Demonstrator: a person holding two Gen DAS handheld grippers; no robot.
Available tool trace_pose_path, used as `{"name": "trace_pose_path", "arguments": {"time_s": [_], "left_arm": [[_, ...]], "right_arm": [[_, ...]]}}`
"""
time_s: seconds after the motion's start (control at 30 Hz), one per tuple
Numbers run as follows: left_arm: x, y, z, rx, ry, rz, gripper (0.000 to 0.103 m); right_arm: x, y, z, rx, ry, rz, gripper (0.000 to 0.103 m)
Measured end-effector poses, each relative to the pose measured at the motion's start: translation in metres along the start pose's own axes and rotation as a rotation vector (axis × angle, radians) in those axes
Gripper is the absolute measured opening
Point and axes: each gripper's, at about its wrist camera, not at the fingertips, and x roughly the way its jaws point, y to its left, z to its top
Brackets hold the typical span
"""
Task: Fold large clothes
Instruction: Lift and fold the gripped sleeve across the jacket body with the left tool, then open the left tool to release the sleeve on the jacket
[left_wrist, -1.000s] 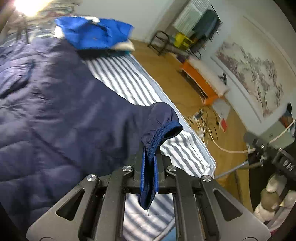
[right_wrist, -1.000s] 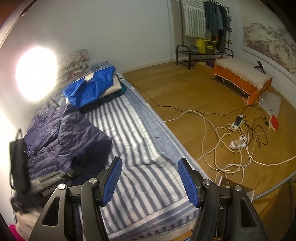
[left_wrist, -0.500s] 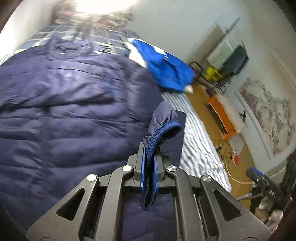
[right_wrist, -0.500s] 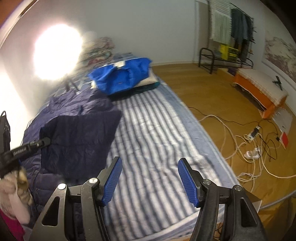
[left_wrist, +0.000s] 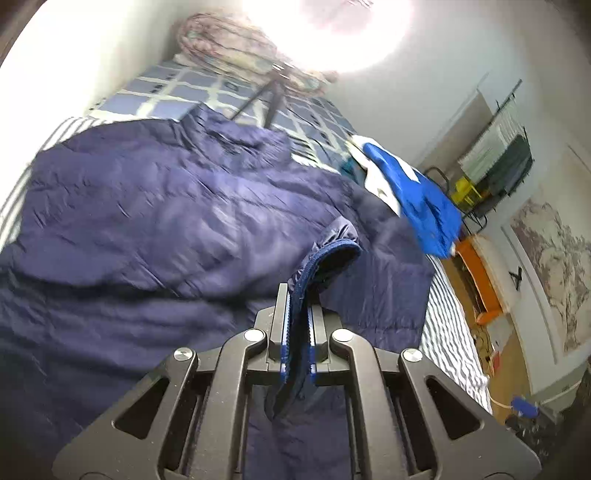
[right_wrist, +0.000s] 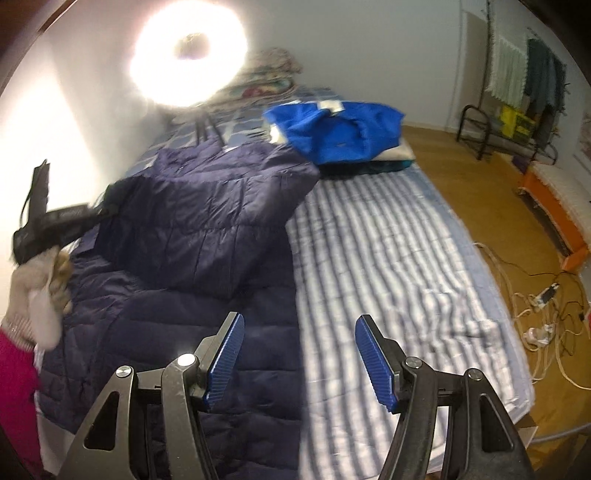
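Across the striped bed, my left gripper, jaws pinching the navy quilted jacket's cuff, has carried the sleeve over the jacket's body; right gripper jaws spread, empty.

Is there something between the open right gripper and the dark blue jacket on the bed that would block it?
Nothing visible blocks it. The right gripper hangs open above the navy jacket, with only air between. The bright blue garment lies further up the striped bed, and the left gripper pinches the sleeve cuff off to the side.
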Motion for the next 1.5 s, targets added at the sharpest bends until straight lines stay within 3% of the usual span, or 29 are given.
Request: {"name": "trace_pose_path", "arguments": {"time_s": [0.27, 0.57, 1.03, 1.27, 1.33, 1.4, 1.5], "left_arm": [[0.015, 0.07, 0.044, -0.085, -0.039, 0.046, 0.005], [0.025, 0.138, 0.072, -0.184, -0.091, 0.111, 0.005], [0.035, 0.238, 0.063, -0.428, -0.154, 0.16, 0.005], [0.04, 0.241, 0.063, -0.373, -0.136, 0.227, 0.006], [0.042, 0.235, 0.066, -0.332, -0.116, 0.267, 0.012], [0.042, 0.229, 0.069, -0.284, -0.099, 0.318, 0.028], [0.032, 0.218, 0.072, -0.216, -0.097, 0.367, 0.044]], "right_arm": [[0.015, 0.045, -0.002, -0.124, 0.015, -0.02, 0.065], [0.026, 0.061, 0.0, -0.139, 0.037, -0.013, 0.065], [0.039, 0.07, -0.001, -0.166, 0.072, -0.027, 0.065], [0.04, 0.073, -0.001, -0.168, 0.074, -0.024, 0.065], [0.039, 0.075, -0.001, -0.173, 0.072, -0.024, 0.065], [0.038, 0.077, -0.001, -0.177, 0.069, -0.023, 0.065], [0.035, 0.078, -0.001, -0.184, 0.059, -0.03, 0.065]]}}
